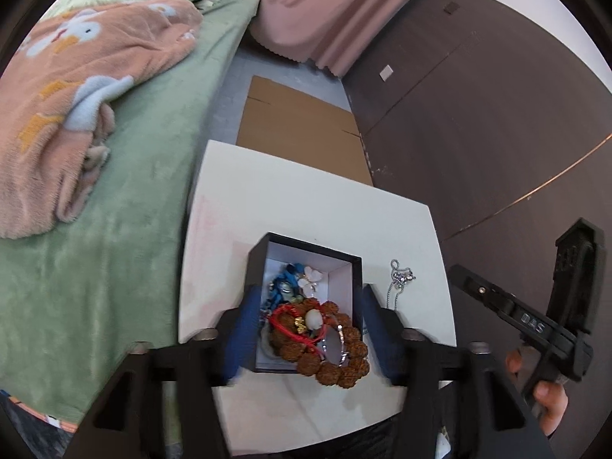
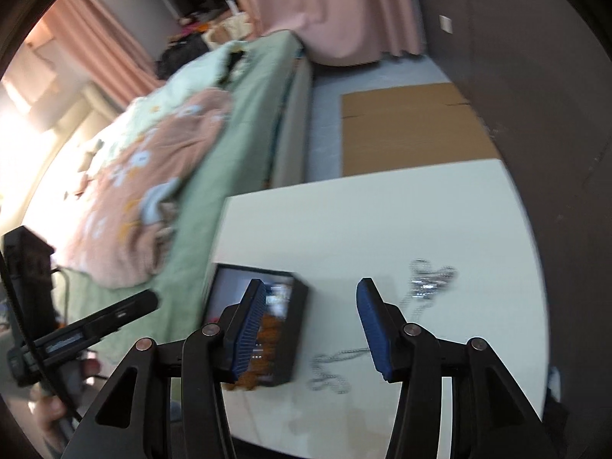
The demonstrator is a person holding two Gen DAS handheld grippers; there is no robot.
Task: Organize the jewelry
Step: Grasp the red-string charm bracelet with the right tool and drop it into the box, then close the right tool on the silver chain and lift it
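Our left gripper (image 1: 306, 329) hangs over a small black box (image 1: 306, 244), its blue pads spread apart on either side of the box walls; whether they touch the walls we cannot tell. Between the pads the box is crowded: a bracelet of large brown beads (image 1: 336, 359) spills over the near rim, a red cord bracelet (image 1: 285, 319) lies on top, and blue pieces and a white flower ornament (image 1: 311, 279) sit deeper in.

Our right gripper (image 2: 310, 329) also has its jaws apart, with nothing between them. Just ahead of its right finger, a silver chain necklace (image 2: 428, 279) lies loose on the white tabletop (image 2: 382, 222), outside the box and just to its right. The black box sits behind the right gripper's left finger.

Beyond the table we see flattened cardboard (image 1: 298, 122) on the floor and a bed with a green cover (image 1: 114, 191) to the left.

We judge the risks this way: the thin chain could slip from a shallow pinch or snag and drag, and the overhanging bead bracelet could tumble out if either gripper nudges the box.
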